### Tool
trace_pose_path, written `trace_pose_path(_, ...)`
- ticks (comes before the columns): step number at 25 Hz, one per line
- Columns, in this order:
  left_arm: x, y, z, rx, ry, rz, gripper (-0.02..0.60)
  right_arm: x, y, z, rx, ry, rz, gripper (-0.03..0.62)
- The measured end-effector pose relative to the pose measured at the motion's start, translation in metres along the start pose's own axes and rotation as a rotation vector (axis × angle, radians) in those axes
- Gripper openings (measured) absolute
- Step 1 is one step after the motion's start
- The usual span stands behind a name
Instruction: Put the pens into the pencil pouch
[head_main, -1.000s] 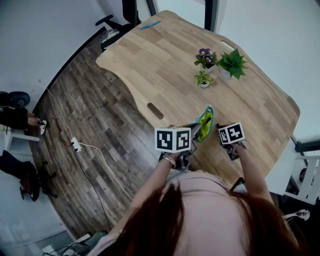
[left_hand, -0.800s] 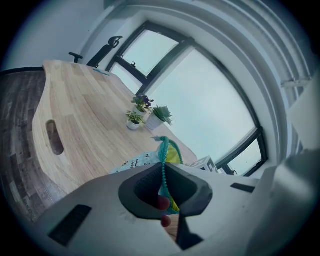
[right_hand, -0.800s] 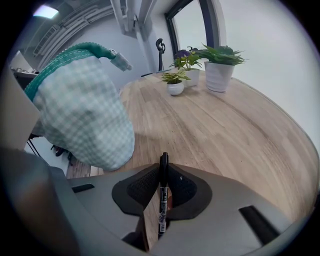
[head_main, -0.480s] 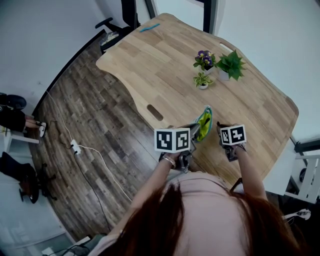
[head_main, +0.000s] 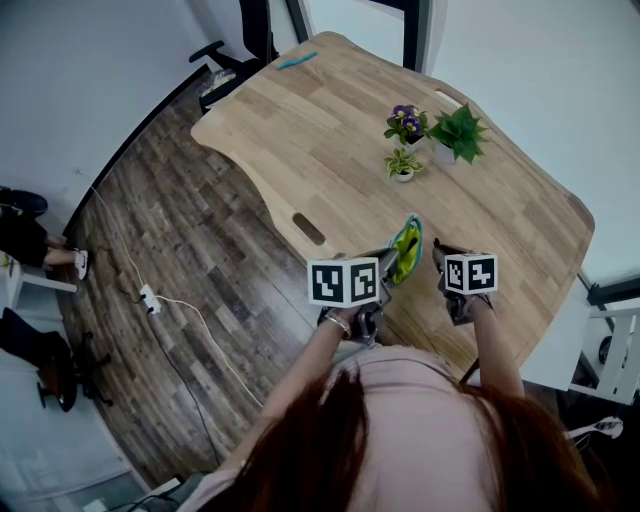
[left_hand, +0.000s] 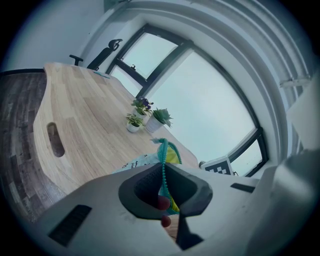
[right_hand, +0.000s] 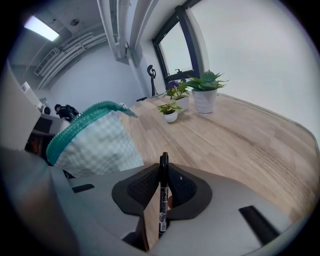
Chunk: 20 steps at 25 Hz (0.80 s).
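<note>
The pencil pouch is checked pale green with a teal zipper and a yellow lining; it is held up off the wooden table near its front edge. My left gripper is shut on the pouch's zipper edge. My right gripper is shut on a black pen, which stands upright between the pads. In the right gripper view the pouch hangs just left of the pen, mouth upward. In the head view the right gripper sits right of the pouch.
Three small potted plants stand on the far right part of the table. A blue object lies at the far end. A slot is cut in the table's left front. Wooden floor with a cable lies to the left.
My right gripper has risen a little with the pen and rolled slightly. The left gripper and the pouch have stayed put.
</note>
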<state>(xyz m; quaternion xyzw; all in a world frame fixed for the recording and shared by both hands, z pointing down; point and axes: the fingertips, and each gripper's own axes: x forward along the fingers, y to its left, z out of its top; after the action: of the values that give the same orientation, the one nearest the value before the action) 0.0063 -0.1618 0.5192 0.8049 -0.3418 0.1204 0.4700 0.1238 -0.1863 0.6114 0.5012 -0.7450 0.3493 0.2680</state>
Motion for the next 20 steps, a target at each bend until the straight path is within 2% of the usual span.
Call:
trace_pose_path(14, 0.0, -0.003, -0.002, -0.007, -0.007, -0.012, 0.012, -0.039, 0.012, 0.048, 0.07, -0.185, 0.047, 0.051)
trace_pose_path(20, 0.0, -0.003, -0.002, -0.011, -0.005, -0.013, 0.012, -0.055, 0.021, 0.068, 0.141, -0.263, 0.119, 0.051)
